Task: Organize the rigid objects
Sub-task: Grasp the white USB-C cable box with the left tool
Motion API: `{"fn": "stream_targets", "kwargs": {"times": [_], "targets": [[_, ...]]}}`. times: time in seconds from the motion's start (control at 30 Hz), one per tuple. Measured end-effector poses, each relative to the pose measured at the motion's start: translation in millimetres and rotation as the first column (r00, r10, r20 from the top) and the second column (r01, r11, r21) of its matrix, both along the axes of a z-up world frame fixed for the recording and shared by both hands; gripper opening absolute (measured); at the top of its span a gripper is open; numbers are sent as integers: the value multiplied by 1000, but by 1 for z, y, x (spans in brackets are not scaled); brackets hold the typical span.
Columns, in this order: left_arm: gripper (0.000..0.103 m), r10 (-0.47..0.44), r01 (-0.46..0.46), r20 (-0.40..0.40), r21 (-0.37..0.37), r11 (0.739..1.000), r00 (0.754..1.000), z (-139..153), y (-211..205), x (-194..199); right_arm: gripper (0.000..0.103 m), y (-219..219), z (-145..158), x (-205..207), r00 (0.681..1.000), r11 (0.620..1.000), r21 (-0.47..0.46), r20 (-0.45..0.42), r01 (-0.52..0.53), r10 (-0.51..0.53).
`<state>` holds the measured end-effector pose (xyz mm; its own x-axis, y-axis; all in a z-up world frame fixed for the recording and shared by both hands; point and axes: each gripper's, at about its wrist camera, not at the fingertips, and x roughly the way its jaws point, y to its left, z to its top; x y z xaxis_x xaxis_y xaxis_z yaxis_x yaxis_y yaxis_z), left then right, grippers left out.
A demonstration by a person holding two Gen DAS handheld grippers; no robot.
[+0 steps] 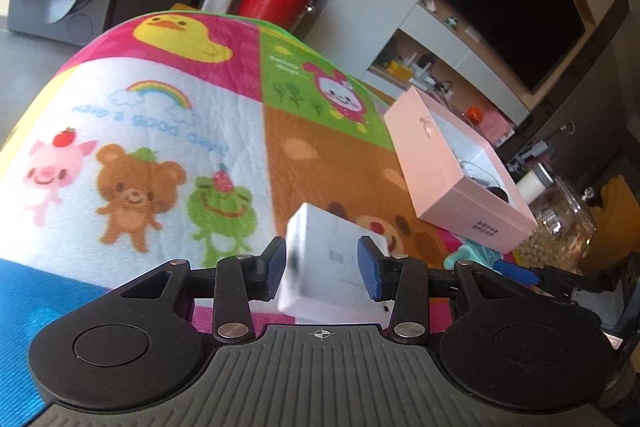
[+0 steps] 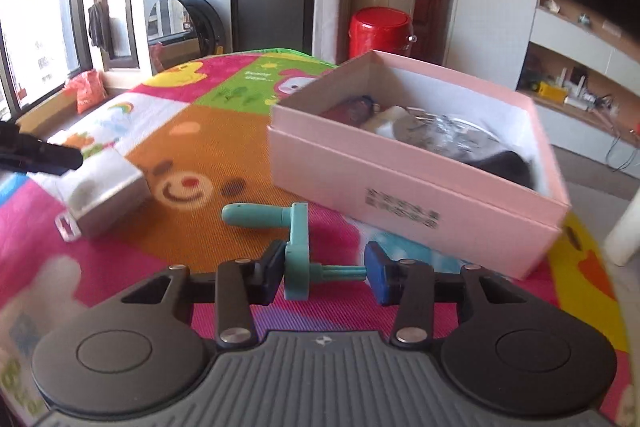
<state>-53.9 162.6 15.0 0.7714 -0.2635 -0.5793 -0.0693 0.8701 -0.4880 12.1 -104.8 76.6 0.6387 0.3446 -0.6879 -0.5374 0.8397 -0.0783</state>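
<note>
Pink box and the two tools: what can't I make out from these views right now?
- Pink box contents: right wrist view, motion blur; only a silvery item and something dark show. In the left wrist view its near wall hides most.
- White box label: left wrist view, blurred, unreadable.
- Teal crank: right wrist view, the right tool brackets it; pad contact on the thin pin is unclear.
- Left tool: grips the white box.

Both grippers angled downward, each closed on something.

The left gripper (image 1: 322,269) tilts down, its blue pads (image 1: 370,271) pressed against the sides of a white box (image 1: 324,259). The right gripper (image 2: 326,273) tilts down too, jaws clamped on a teal crank handle (image 2: 298,259), pad to pad.
</note>
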Motion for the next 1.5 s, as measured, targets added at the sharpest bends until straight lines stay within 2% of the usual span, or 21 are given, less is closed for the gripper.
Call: {"fn": "stream_targets", "kwargs": {"times": [0.13, 0.17, 0.2, 0.3, 0.37, 0.43, 0.53, 0.57, 0.67, 0.8, 0.93, 1.0, 1.17, 1.23, 1.4, 1.5], "targets": [[44, -87, 86, 0, 73, 994, 996, -1, -32, 14, 43, -28, 2, -12, 999, 998, -29, 25, 48, -48], [45, -102, 102, -6, 107, 989, 995, -1, -41, 17, 45, -33, 1, -13, 998, 997, -35, 26, 65, -65], [45, -110, 109, -2, 149, 983, 994, 0, -49, 18, 50, -39, -1, -12, 996, 996, -33, 15, 87, -86], [45, -130, 110, 40, 320, 941, 991, 12, -75, 11, 69, -55, -8, -10, 987, 987, 30, 1, 159, -159], [45, -173, 142, 51, 377, 915, 984, 18, -88, 6, 71, -59, -10, -8, 984, 982, 57, -8, 178, -178], [45, -225, 199, 17, 402, 894, 974, 18, -101, 6, 71, -61, -11, -8, 984, 982, 62, -9, 180, -180], [45, -268, 229, 11, 490, 841, 963, 13, -120, 5, 71, -60, -11, -9, 984, 982, 62, -7, 180, -180], [46, -278, 235, 10, 501, 833, 961, 12, -124, 5, 72, -61, -11, -9, 984, 981, 64, -8, 181, -181], [50, -300, 261, 8, 471, 843, 954, 11, -130, 9, 72, -60, -11, -9, 983, 981, 69, -8, 182, -182], [50, -323, 279, 19, 459, 844, 946, 9, -140, 10, 73, -59, -11, -7, 983, 980, 77, -12, 181, -181], [54, -333, 276, 32, 491, 826, 942, 6, -150, 8, 74, -60, -12, -7, 983, 980, 82, -14, 181, -181], [54, -344, 277, 24, 540, 795, 939, 4, -158, 7, 75, -60, -12, -7, 984, 980, 83, -15, 180, -179], [54, -379, 303, -43, 686, 661, 924, 1, -180, 6, 75, -60, -12, -7, 984, 980, 84, -16, 180, -179], [54, -386, 328, -78, 695, 640, 919, 3, -182, 9, 75, -60, -12, -7, 984, 980, 85, -16, 180, -179], [54, -361, 334, -103, 666, 667, 927, 9, -170, 17, 75, -61, -12, -7, 983, 979, 88, -17, 183, -182], [55, -360, 333, -84, 615, 715, 929, 10, -162, 17, 76, -56, -12, -8, 983, 981, 57, -2, 186, -186]]}}
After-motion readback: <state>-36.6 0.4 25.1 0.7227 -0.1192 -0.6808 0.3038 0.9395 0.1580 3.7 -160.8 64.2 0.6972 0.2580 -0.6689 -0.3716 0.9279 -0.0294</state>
